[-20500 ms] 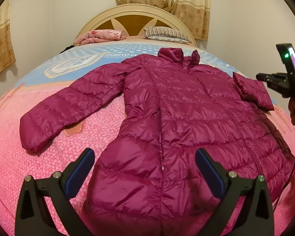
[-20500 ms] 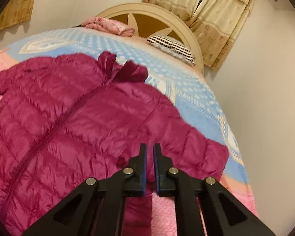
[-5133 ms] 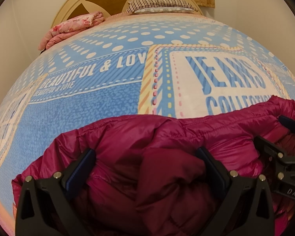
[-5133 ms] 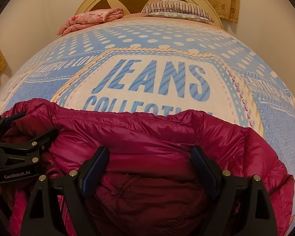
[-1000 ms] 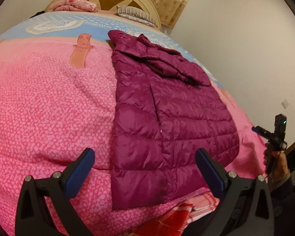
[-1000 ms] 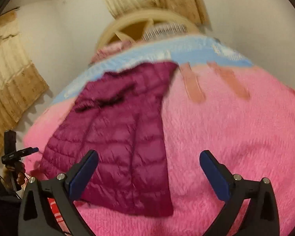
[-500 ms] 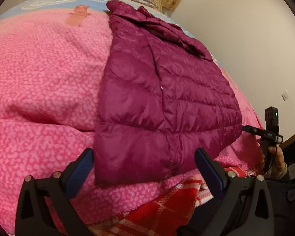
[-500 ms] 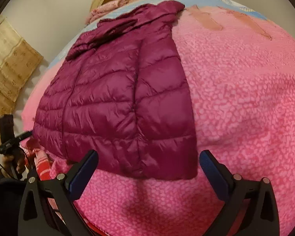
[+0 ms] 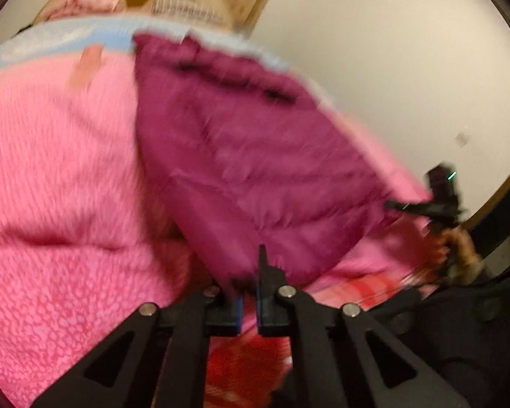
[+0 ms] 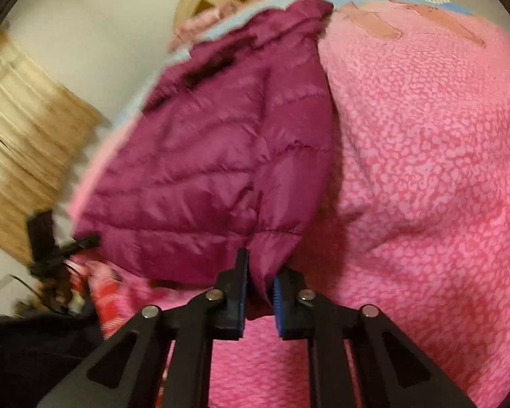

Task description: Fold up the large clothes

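Magenta jacket [image 10: 221, 156] hem corners, free half a second ago, are now pinched in our 2 closed grippers, left gripper [image 9: 250, 301] and right gripper [image 10: 259, 294]; we are starting the lengthwise fold.

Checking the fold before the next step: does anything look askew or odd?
Nothing damaged. The puffer jacket lies on the pink blanket with its hem overhanging the bed's foot; left gripper and right gripper each pinch a hem corner.

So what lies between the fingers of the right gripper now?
In the right wrist view, a hem corner of the magenta puffer jacket sits pinched between the fingers of the right gripper, above the pink blanket.
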A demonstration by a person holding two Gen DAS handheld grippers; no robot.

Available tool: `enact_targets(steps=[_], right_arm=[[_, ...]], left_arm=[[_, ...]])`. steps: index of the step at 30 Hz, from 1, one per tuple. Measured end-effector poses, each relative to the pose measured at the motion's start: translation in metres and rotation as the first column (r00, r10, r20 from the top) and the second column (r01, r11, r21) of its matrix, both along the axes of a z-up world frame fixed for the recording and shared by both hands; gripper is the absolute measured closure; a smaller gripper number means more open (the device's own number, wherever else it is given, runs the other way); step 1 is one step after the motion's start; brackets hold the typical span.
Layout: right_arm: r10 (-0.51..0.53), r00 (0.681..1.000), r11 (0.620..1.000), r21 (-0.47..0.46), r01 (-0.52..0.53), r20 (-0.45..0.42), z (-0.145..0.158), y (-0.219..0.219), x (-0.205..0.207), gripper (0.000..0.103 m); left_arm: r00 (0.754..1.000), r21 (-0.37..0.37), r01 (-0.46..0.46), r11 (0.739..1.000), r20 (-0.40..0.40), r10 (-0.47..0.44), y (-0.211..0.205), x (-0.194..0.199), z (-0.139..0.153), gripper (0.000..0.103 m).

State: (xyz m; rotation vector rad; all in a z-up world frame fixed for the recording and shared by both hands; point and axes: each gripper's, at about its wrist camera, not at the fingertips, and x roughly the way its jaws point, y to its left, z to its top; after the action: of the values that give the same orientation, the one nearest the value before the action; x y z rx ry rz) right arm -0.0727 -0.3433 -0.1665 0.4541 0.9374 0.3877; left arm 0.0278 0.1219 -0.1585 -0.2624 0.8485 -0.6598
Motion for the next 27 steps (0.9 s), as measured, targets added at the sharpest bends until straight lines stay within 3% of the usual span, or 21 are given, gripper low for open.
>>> enact_targets(steps=[3, 8, 11, 13, 15, 17, 20, 21, 22, 23, 24, 25, 27], right_arm=[[-0.003, 0.997, 0.994, 0.106, -0.005, 0.071, 0.018, -0.009, -0.009, 0.097], [0.004, 0.982, 0.977, 0.209, -0.043, 0.186, 0.063, -0.016, -0.036, 0.098], [0.005, 0.964, 0.964, 0.255, -0.075, 0.266, 0.096, -0.021, -0.051, 0.098], [-0.011, 0.948, 0.956, 0.281, -0.084, 0.319, 0.120, -0.028, -0.057, 0.098], [-0.032, 0.933, 0.953, 0.291, -0.080, 0.359, 0.146, -0.030, -0.048, 0.098], [-0.052, 0.921, 0.957, 0.284, -0.065, 0.385, 0.167, -0.033, -0.031, 0.098], [-0.055, 0.906, 0.966, 0.253, -0.058, 0.420, 0.185, -0.032, -0.005, 0.098], [-0.059, 0.906, 0.962, 0.266, -0.061, 0.419, 0.188, -0.032, 0.009, 0.098], [-0.058, 0.906, 0.961, 0.270, -0.064, 0.420, 0.190, -0.031, 0.013, 0.098], [-0.051, 0.903, 0.965, 0.254, -0.065, 0.427, 0.193, -0.028, 0.021, 0.098], [-0.042, 0.900, 0.968, 0.242, -0.071, 0.433, 0.197, -0.026, 0.027, 0.098], [-0.035, 0.900, 0.965, 0.249, -0.083, 0.435, 0.198, -0.024, 0.032, 0.098], [-0.023, 0.895, 0.965, 0.244, -0.096, 0.445, 0.203, -0.024, 0.035, 0.098]], left_arm=[[0.993, -0.074, 0.003, 0.997, 0.121, 0.006, 0.011, -0.016, 0.036, 0.099], [0.972, -0.152, 0.032, 0.988, 0.234, 0.005, 0.023, -0.039, 0.082, 0.099], [0.950, -0.215, 0.070, 0.974, 0.311, 0.001, 0.024, -0.052, 0.112, 0.100], [0.923, -0.236, 0.079, 0.968, 0.385, 0.018, 0.028, -0.055, 0.135, 0.100], [0.898, -0.230, 0.081, 0.970, 0.439, 0.029, 0.029, -0.049, 0.149, 0.100], [0.888, -0.179, 0.065, 0.982, 0.459, 0.025, 0.027, -0.030, 0.151, 0.100], [0.933, -0.069, -0.009, 0.998, 0.358, 0.033, 0.021, 0.007, 0.129, 0.098], [0.945, -0.048, -0.024, 0.999, 0.324, 0.038, 0.021, 0.014, 0.121, 0.094], [0.958, -0.023, -0.042, 0.999, 0.282, 0.046, 0.019, 0.018, 0.112, 0.066], [0.968, 0.008, -0.082, 0.997, 0.238, 0.077, 0.019, 0.020, 0.099, 0.014], [0.966, 0.023, -0.117, 0.993, 0.237, 0.108, 0.020, 0.015, 0.093, 0.000], [0.957, 0.011, -0.133, 0.991, 0.260, 0.125, 0.023, 0.008, 0.085, 0.000], [0.975, 0.033, -0.135, 0.990, 0.185, 0.127, 0.022, 0.006, 0.067, 0.000]])
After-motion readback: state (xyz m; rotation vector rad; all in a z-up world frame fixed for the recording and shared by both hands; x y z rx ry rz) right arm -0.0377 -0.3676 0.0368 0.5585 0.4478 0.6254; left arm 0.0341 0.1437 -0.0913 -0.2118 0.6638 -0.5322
